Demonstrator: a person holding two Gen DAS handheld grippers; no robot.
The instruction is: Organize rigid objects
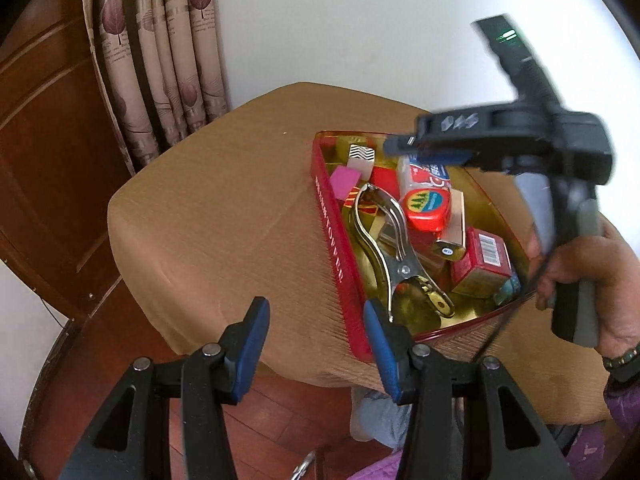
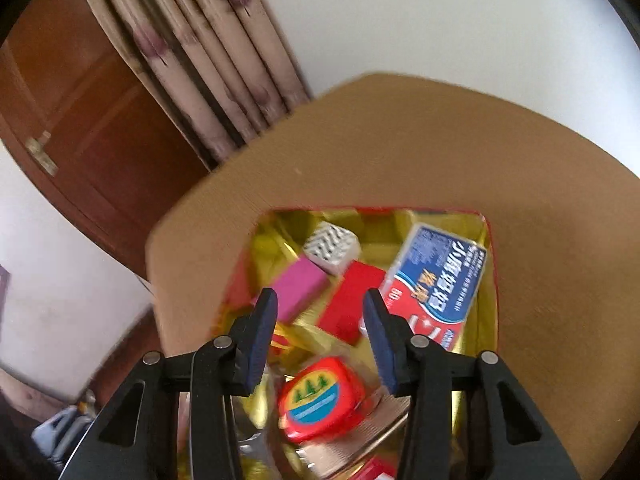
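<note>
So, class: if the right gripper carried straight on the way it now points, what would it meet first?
Probably the red block lying in the red tin; it sits between the open fingers of the right gripper. Depth is uncertain.

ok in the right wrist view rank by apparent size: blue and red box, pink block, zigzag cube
1. blue and red box
2. pink block
3. zigzag cube, though it lies farthest from the camera, so its last place is unsure.

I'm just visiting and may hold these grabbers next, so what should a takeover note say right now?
Left gripper: open, empty, at the red tin's near corner.
Right gripper: open, empty, over the tin.
In the tin: metal punch, red tape measure, blue-and-red box, pink block, patterned block, small red carton.
Done: the brown table shows nothing loose.
Left: possibly nothing.
</note>
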